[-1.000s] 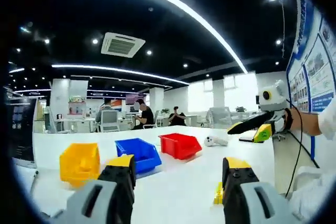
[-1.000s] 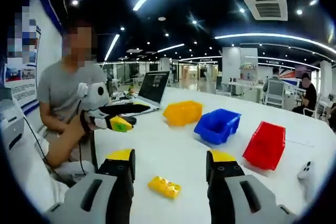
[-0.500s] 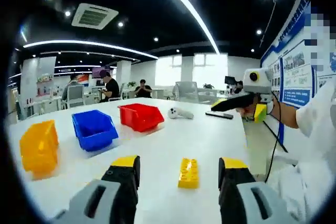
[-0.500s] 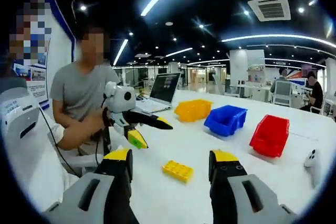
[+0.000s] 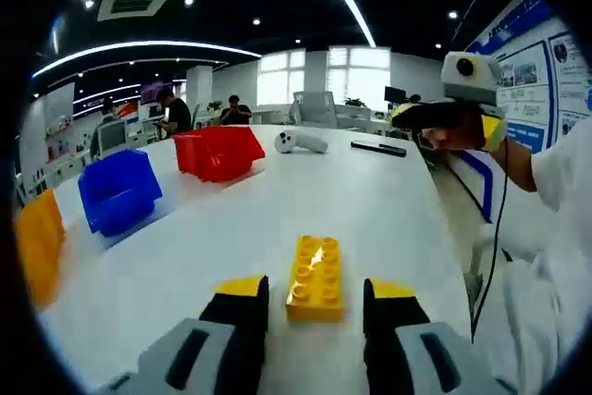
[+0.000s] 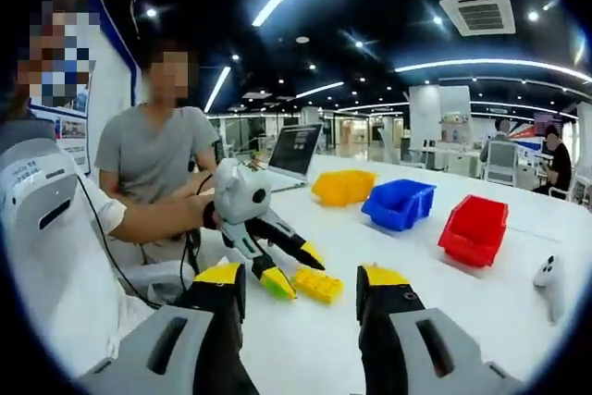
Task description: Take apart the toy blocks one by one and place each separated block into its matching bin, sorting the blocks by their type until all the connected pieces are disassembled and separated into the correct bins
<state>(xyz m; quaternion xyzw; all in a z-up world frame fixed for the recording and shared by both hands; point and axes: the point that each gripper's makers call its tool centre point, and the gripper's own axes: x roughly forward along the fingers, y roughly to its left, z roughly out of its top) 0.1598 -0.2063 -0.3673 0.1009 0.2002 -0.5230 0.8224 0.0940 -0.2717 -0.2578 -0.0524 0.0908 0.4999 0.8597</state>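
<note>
A: The left gripper has its fingers spread either side of the yellow block, not pinching it; the block lies flat on the white table. The right gripper is spread too, holding nothing.

B: Which step?

A: Reaching for the pick-up, I'd judge. Next the jaws should squeeze the block's sides, then carry it to the yellow bin.

B: The count?

A: One block; three bins, with the blue bin and red bin.
</note>
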